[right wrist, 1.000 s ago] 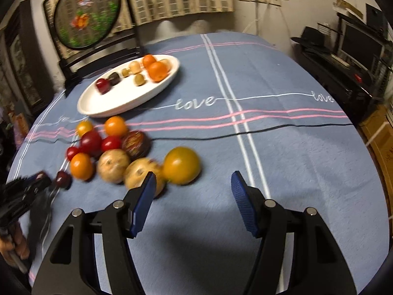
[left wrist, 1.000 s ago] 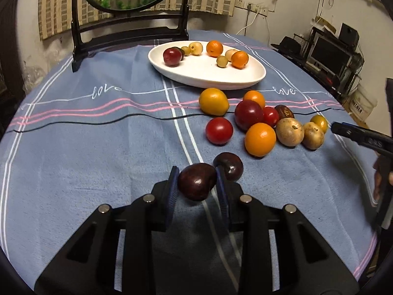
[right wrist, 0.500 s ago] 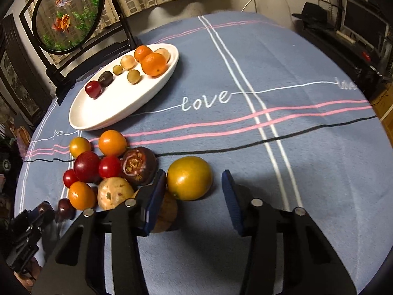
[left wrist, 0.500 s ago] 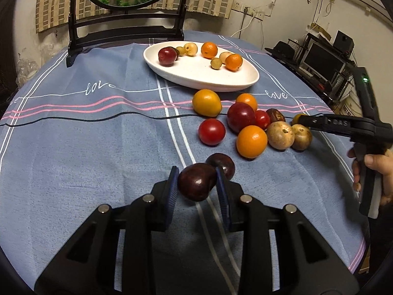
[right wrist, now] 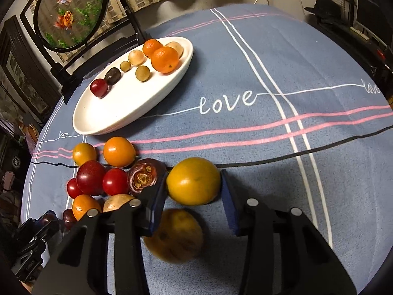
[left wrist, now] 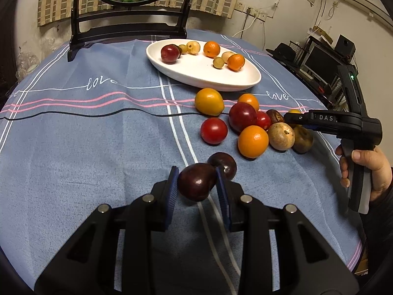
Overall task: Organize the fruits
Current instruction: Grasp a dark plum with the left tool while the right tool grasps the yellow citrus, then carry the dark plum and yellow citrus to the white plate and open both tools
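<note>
The left gripper point(left wrist: 197, 184) is pinching a dark plum point(left wrist: 196, 181) clear of the blue tablecloth point(left wrist: 98, 147), with a second plum point(left wrist: 224, 164) just behind at one o'clock. The right gripper point(right wrist: 194, 196) has its fingers spread around a yellow fruit point(right wrist: 193, 181), apparently not squeezing yet. Its left finger sits tight against a dark brown fruit point(right wrist: 145, 177), so closing could nudge the pile and set round fruit rolling. The white plate point(left wrist: 221, 78) waits at twelve o'clock, partly filled.

Tablecloth point(right wrist: 245, 56): you read "love" in white script, repeated along the white line.
Right gripper point(left wrist: 292, 119): you read "DAS".
</note>
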{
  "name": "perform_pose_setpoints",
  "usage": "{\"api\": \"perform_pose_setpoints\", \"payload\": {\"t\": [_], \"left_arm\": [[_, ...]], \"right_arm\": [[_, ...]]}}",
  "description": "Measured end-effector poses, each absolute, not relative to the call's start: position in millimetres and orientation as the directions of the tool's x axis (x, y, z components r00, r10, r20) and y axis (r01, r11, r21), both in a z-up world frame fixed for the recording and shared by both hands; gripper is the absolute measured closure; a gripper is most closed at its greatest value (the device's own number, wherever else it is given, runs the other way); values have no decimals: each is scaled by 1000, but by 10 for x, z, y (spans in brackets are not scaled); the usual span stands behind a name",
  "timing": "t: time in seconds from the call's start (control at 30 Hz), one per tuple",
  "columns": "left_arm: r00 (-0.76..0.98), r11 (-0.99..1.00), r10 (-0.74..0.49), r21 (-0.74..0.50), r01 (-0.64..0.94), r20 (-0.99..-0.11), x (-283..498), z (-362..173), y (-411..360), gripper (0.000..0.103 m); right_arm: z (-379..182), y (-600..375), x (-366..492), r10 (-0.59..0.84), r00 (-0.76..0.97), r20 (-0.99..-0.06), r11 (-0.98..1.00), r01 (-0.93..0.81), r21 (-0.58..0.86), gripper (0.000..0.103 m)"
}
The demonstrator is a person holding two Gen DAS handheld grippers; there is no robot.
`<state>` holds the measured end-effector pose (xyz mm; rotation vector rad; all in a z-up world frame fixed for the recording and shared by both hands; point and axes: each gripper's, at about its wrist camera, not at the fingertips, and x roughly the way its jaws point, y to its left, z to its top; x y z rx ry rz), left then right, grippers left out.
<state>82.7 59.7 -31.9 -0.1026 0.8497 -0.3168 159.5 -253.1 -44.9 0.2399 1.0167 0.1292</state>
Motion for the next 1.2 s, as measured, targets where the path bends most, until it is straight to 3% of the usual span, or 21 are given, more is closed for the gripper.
{"api": "perform_pose_setpoints", "payload": {"t": [0.47,0.73,0.97,1.2], "left_arm": [[620,954,-291,-172,245,-729,784,-231,475,72],[675,952,-279,-101,290,-683,726,245,314,72],[700,945,-290,-81,316,-653,1060,647,211,72],[677,948,-289,-102,303,-676,1698,749,43,72]], "right_arm": [[-76,-2598,1220,186,637,-748,979,-59,193,61],[182,-2489,1143,233,681,-694,972,-140,189,60],[428,-2357,1175,240,722,-649,970,-197,140,60],[602,-2098,1537,239,744,-624,964,-259,60,60]]}}
